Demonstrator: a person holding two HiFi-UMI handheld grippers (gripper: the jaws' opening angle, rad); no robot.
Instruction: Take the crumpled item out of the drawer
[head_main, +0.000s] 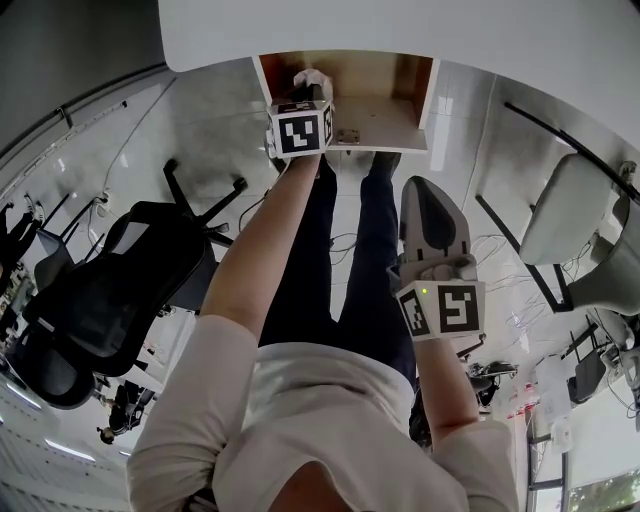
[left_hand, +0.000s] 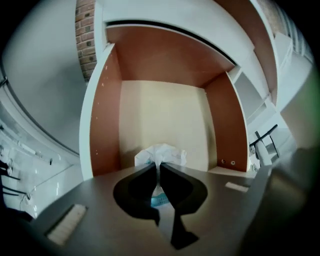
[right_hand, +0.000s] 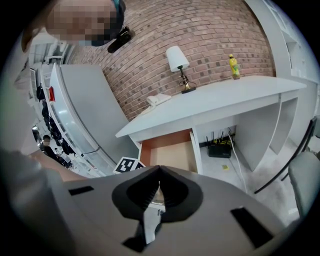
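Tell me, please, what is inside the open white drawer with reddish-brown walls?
Only a crumpled white wad, pinched by the left gripper over the drawer's pale floor. The gripper's body covers the front strip, so anything there is hidden.

**Three cameras, one drawer in common**

The head view looks steeply down over the person's torso and legs, far enough to take in both arms. The open drawer of orange-brown walls and cream floor (head_main: 385, 120) sits at the top, under the white desk top (head_main: 400, 25). The left gripper view, riding on the left gripper (head_main: 310, 92), faces into that drawer from close by, with the crumpled white paper (left_hand: 161, 154) just past the jaw tips. The right gripper view, riding on the right gripper (head_main: 425, 190) well back, faces the whole desk against a red-brown brick wall (right_hand: 200, 45). Drawer and desk show in both it and the head view.
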